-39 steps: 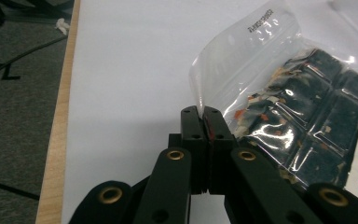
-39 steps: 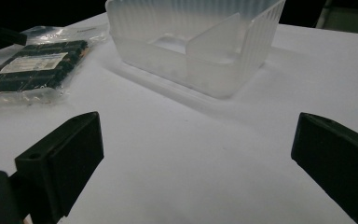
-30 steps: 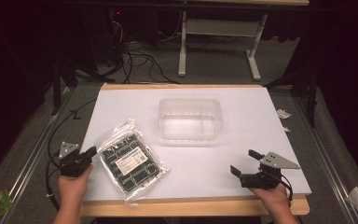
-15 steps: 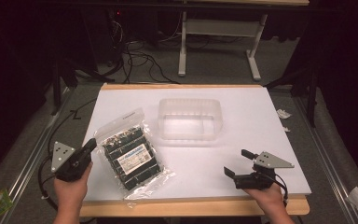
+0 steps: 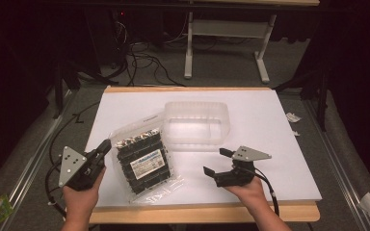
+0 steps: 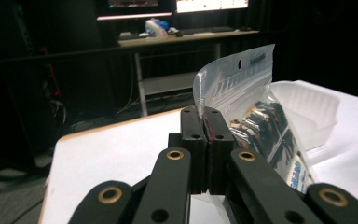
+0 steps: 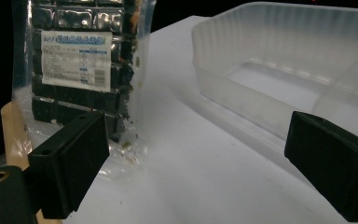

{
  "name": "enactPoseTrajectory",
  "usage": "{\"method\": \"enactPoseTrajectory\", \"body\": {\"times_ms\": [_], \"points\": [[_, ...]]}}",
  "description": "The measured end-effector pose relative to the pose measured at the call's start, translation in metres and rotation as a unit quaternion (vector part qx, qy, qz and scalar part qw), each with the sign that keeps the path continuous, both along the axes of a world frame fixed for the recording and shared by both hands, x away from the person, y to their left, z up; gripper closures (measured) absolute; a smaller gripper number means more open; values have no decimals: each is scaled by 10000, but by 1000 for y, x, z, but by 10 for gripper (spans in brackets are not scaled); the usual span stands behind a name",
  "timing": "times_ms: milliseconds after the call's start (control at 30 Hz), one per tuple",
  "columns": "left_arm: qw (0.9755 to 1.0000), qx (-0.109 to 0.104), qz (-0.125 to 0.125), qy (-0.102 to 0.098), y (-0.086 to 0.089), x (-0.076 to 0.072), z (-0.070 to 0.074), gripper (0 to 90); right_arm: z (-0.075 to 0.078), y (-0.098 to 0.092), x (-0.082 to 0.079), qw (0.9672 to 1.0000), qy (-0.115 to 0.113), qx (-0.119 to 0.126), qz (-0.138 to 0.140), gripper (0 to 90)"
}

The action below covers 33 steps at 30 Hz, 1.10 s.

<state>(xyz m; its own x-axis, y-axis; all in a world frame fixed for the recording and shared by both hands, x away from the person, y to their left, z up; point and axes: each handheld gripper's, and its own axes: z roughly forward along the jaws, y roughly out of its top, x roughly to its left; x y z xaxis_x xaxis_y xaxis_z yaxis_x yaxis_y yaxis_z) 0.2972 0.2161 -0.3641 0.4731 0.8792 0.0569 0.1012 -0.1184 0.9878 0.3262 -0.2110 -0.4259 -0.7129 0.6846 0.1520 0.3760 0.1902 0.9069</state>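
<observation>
A clear plastic bag (image 5: 142, 161) of dark blocks with a white label lies on the white tabletop, left of centre. My left gripper (image 5: 105, 145) is shut on the bag's left edge. In the left gripper view the bag (image 6: 256, 116) stands up behind the left gripper (image 6: 206, 116), its clear top edge pinched between the closed jaws. My right gripper (image 5: 217, 161) is open just right of the bag, holding nothing. In the right gripper view the right gripper (image 7: 200, 163) frames the bag (image 7: 74, 60) at the left and the tray (image 7: 242, 88) at the right.
A translucent plastic tray (image 5: 224, 113) sits empty behind the bag at the table's middle. The white sheet (image 5: 279, 144) ends at a wooden front edge (image 5: 197, 214). Cables (image 5: 58, 139) lie on the floor at the left, and a table frame (image 5: 226, 29) stands beyond.
My left gripper has risen and drawn left with the bag's edge, tilting that side up. My right gripper has slid left across the table toward the bag.
</observation>
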Motion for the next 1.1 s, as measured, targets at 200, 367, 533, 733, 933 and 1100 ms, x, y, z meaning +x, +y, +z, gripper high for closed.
{"method": "enactPoseTrajectory", "body": {"times_ms": [200,367,533,733,933,1100], "points": [[9996,2,-212,-159,-11,-7,9,892,3,28,17,9998,51,99,150,113],[9994,22,-281,-205,-14,-10,12,890,5,48,30,9994,100,168,270,137],[9993,34,-307,-207,-15,-11,13,889,7,67,38,9990,112,227,364,144],[9989,6,-425,-190,-14,-12,14,886,16,102,55,9966,226,392,681,141],[9987,3,-476,-172,-13,-13,14,884,19,115,67,9928,463,579,936,159],[9989,-15,-441,-138,-12,-12,14,882,19,118,66,9914,359,460,1173,383]]}}
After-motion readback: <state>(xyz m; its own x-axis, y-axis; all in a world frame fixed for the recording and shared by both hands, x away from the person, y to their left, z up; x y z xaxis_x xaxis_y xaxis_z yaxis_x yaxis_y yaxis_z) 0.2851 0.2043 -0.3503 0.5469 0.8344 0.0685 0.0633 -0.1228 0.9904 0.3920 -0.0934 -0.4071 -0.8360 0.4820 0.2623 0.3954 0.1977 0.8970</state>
